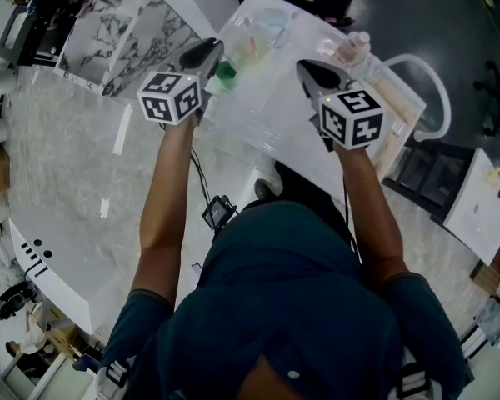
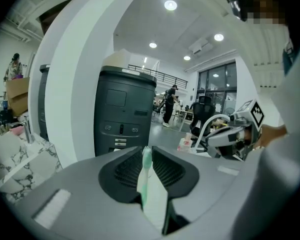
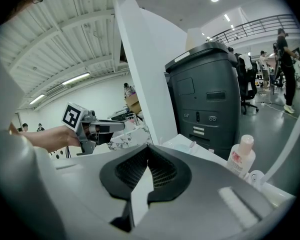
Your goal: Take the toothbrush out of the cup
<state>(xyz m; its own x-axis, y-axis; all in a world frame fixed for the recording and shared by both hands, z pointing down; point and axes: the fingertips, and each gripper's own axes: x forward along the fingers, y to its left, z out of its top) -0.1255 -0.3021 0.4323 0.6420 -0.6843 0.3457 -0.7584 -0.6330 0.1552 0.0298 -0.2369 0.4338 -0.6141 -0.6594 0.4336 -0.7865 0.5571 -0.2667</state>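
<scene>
My left gripper [image 2: 146,150] is shut on a light green toothbrush [image 2: 145,176], which stands upright between the pads. In the head view that gripper [image 1: 207,55] hovers over the left edge of the white table [image 1: 275,115], with the toothbrush's green end [image 1: 225,73] showing beside its tip. A clear cup [image 1: 271,22] stands farther back on the table, and something pink leans in it. My right gripper [image 1: 315,72] hangs over the table's right part. Its jaws [image 3: 149,149] are shut with nothing between them. The two grippers are apart, side by side.
A small pink-labelled bottle [image 1: 354,50] stands at the table's far right, also seen as a bottle [image 3: 240,156] in the right gripper view. A dark grey bin [image 2: 125,114] and a white pillar [image 3: 150,74] rise behind the table. A marble-patterned counter [image 1: 75,140] lies to the left.
</scene>
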